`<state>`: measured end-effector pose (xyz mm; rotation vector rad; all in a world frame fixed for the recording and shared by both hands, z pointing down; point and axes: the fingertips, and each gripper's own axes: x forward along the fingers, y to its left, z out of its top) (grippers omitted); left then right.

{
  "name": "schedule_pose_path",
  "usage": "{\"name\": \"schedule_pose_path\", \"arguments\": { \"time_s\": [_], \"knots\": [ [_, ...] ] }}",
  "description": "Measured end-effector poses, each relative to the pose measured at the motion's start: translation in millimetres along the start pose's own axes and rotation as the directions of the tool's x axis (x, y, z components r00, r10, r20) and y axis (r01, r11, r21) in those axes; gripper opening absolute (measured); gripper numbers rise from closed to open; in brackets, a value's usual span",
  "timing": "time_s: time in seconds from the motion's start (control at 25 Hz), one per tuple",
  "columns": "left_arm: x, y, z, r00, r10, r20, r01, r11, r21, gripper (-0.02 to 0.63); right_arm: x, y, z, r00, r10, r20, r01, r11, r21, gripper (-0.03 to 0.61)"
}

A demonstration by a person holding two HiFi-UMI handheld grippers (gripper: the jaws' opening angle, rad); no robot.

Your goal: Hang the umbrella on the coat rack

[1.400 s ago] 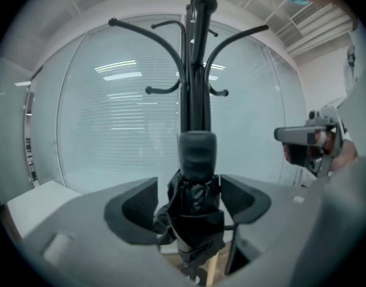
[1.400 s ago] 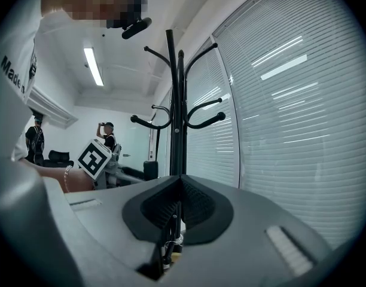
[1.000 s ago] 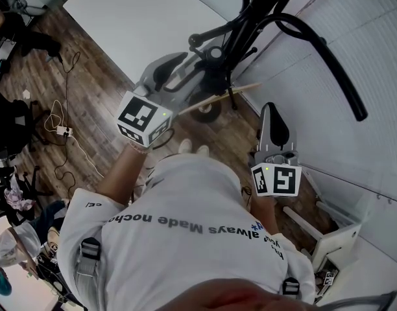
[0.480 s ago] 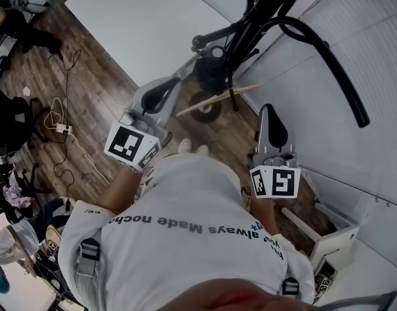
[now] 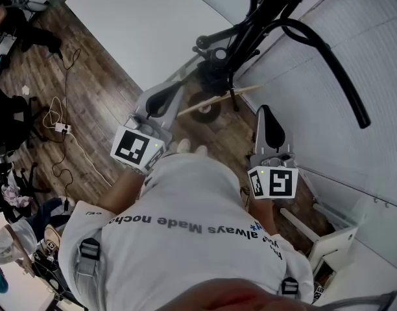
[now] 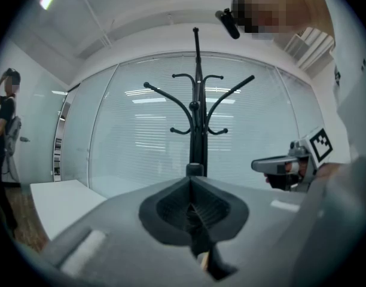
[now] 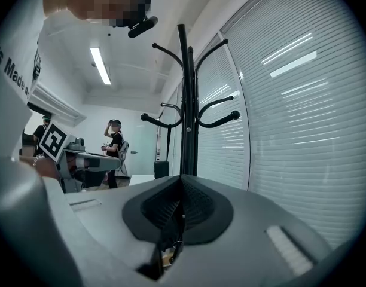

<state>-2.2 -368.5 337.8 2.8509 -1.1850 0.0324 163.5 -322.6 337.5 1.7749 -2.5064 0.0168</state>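
The black coat rack [image 5: 250, 28] stands just ahead of me, its curved hooks spreading over the floor. A pale wooden rod [image 5: 218, 99], apparently part of the umbrella, lies across the pole's foot; the rest blends into the black rack. My left gripper [image 5: 189, 70] is shut and empty, a short way back from the pole. The right gripper [image 5: 263, 111] is also shut and empty, to the right of the rack. The rack [image 6: 195, 118] rises straight ahead in the left gripper view, with the right gripper [image 6: 284, 165] beside it. The right gripper view shows the rack [image 7: 184, 100] close ahead.
A white table [image 5: 140, 18] stands behind the rack on the left. A glass wall with blinds [image 5: 354, 37] curves along the right. Cables [image 5: 62, 128] lie on the wood floor at left. A white frame [image 5: 328, 238] sits low right. A person [image 7: 114, 142] stands far off.
My left gripper has drawn back from the rack's hooks toward my body and its jaws have closed with nothing in them. The right gripper has stayed where it was.
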Motion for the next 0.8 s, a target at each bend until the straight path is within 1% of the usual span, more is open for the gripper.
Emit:
{"name": "schedule_pose_path", "arguments": {
  "time_s": [0.4,0.8],
  "knots": [
    [-1.3,4.0,-1.2,1.0,0.017,-0.001,-0.017,1.0,-0.004,0.003,-1.1,-2.9,-0.6,1.0,-0.004,-0.002,0.004,1.0,-0.001,0.002],
    [-0.2,-0.4,-1.8,1.0,0.012,-0.007,-0.012,1.0,-0.015,0.003,-4.8,-5.0,1.3,1.0,-0.008,0.001,0.008,1.0,-0.007,0.002]
  ]
}}
